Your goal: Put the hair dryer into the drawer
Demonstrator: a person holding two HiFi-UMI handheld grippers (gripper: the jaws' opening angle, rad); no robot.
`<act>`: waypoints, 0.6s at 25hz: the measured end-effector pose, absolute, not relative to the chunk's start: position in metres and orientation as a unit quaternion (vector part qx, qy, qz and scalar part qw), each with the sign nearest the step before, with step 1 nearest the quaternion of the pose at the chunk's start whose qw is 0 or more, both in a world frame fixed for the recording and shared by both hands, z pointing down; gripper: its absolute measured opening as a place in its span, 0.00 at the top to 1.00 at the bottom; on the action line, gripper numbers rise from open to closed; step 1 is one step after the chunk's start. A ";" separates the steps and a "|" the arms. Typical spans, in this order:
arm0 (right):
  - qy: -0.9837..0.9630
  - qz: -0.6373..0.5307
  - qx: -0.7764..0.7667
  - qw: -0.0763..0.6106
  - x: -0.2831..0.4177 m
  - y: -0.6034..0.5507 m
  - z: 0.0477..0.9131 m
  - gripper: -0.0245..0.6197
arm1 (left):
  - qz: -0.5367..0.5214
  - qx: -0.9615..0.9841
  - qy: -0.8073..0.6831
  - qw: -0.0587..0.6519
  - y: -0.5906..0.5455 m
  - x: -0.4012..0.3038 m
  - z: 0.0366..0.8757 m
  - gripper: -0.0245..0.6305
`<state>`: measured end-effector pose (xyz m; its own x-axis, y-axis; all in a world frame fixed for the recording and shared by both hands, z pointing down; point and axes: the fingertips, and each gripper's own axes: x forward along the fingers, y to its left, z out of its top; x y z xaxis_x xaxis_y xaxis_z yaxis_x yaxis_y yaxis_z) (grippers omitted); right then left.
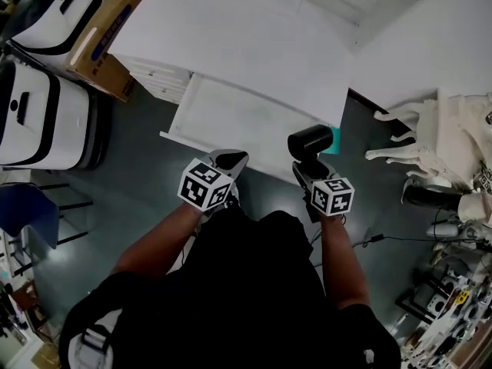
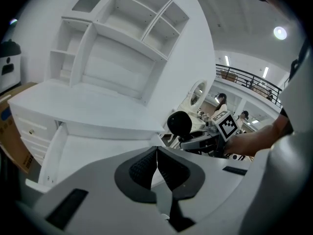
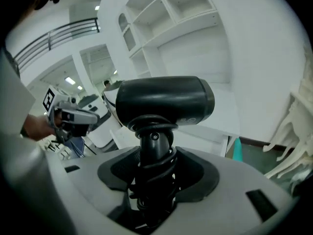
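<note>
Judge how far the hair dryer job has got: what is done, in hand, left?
Done: the drawer stands pulled open. In hand: the right gripper is clamped on the handle of the hair dryer, cord wound round it, near the drawer's front. Left: lowering it in and letting go. The left gripper is shut, empty.

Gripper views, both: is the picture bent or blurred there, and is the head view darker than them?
Left gripper view: strong fisheye, so the shelves curve, the corners go black, and a ceiling lamp glares. Right gripper view: the same bending; the hair dryer is sharp, with a soft sheen on top. Head view: dimmer and greyish; the drawer looks flat, almost without shadow.
</note>
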<state>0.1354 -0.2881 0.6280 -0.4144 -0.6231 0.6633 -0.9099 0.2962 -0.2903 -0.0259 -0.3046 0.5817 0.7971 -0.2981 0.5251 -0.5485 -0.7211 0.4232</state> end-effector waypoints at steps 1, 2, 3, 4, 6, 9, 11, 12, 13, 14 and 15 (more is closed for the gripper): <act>-0.772 0.319 0.491 0.245 0.135 -0.293 0.637 0.60 | 0.217 0.902 -0.234 0.292 -0.307 -0.027 0.584 0.95; -0.770 0.312 0.486 0.271 0.135 -0.297 0.646 0.60 | 0.218 0.901 -0.233 0.295 -0.310 -0.028 0.586 0.95; -0.769 0.303 0.478 0.296 0.135 -0.302 0.655 0.60 | 0.219 0.900 -0.233 0.297 -0.312 -0.029 0.587 0.95; -0.769 0.294 0.468 0.320 0.134 -0.307 0.663 0.60 | 0.220 0.899 -0.233 0.298 -0.314 -0.029 0.588 0.95; -0.772 0.276 0.444 0.361 0.132 -0.319 0.680 0.60 | 0.223 0.898 -0.233 0.300 -0.317 -0.028 0.590 0.95; -0.774 0.252 0.402 0.419 0.126 -0.332 0.708 0.60 | 0.225 0.894 -0.242 0.303 -0.322 -0.029 0.593 0.95; -0.777 0.229 0.367 0.458 0.119 -0.341 0.728 0.60 | 0.225 0.890 -0.252 0.306 -0.324 -0.031 0.595 0.95; -0.779 0.214 0.346 0.477 0.116 -0.345 0.737 0.60 | 0.224 0.888 -0.259 0.308 -0.326 -0.032 0.595 0.95; -0.781 0.197 0.325 0.496 0.113 -0.349 0.747 0.60 | 0.224 0.885 -0.266 0.310 -0.328 -0.034 0.596 0.95; -0.781 0.180 0.303 0.516 0.110 -0.352 0.755 0.60 | 0.224 0.882 -0.273 0.313 -0.329 -0.035 0.597 0.95; -0.780 0.164 0.283 0.534 0.109 -0.355 0.763 0.60 | 0.223 0.878 -0.281 0.317 -0.331 -0.036 0.597 0.95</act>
<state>0.1091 -0.3548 0.7633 -0.2698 -0.2662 0.9254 -0.6165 0.7860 0.0463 -0.0362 -0.3309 0.5971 0.7429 -0.3517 0.5696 -0.6343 -0.6417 0.4311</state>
